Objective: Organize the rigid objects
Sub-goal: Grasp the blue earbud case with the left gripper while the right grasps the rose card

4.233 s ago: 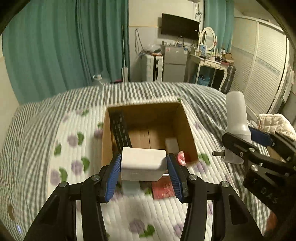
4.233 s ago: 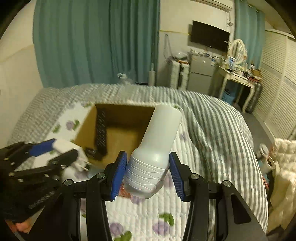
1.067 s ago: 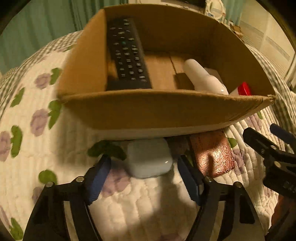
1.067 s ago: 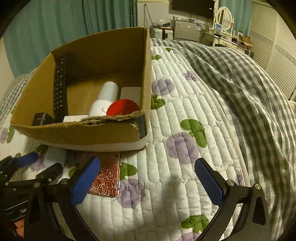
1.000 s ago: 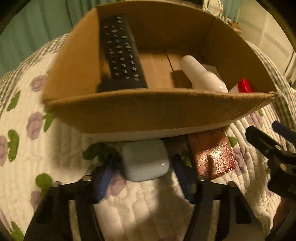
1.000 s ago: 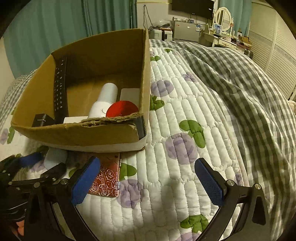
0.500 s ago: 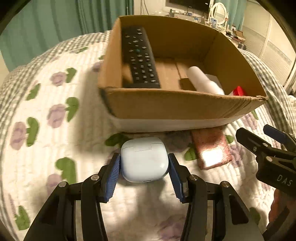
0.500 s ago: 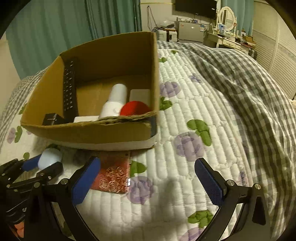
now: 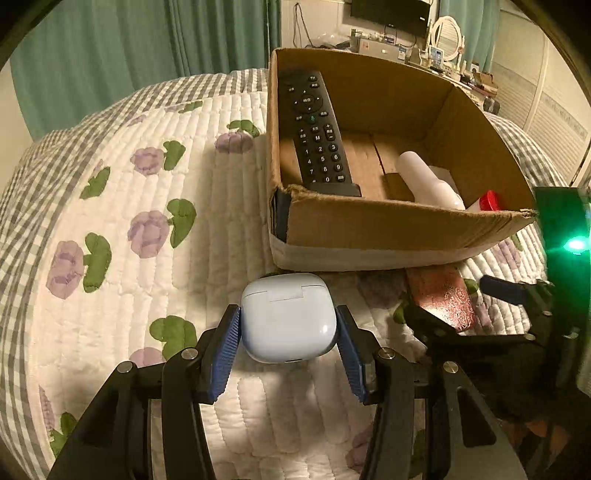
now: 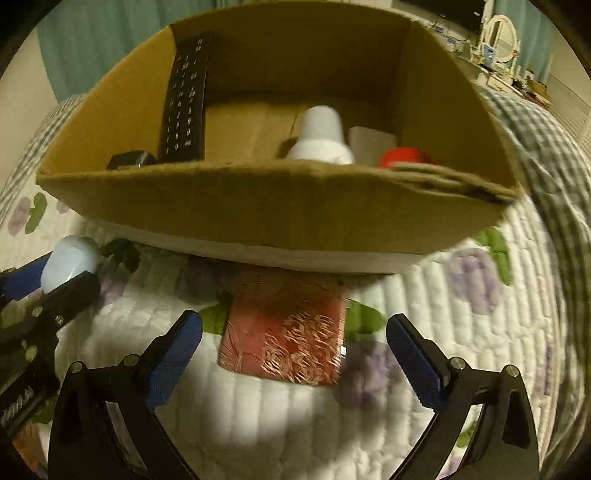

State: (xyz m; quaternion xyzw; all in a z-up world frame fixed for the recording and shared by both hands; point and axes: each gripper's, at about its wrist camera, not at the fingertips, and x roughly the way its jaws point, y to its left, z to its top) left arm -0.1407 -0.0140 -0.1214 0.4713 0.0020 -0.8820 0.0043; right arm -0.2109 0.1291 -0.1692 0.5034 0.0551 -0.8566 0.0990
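The cardboard box (image 9: 402, 225) sits upper right in the left wrist view, on the quilt (image 9: 147, 206). Inside it, the remote (image 9: 317, 136) leans along the left wall, with the bottle (image 9: 428, 181) and a capped item (image 9: 487, 201) toward the right. Just below the box's front wall, the earbud case (image 9: 288, 318) sits lower centre, and the patterned card (image 10: 286, 334) lies flat on the quilt to its right.

curtains (image 9: 155, 40): teal, drawn shut behind my bed
quilt (image 9: 122, 206): white, purple flowers
TV (image 9: 390, 12): wall-mounted, off
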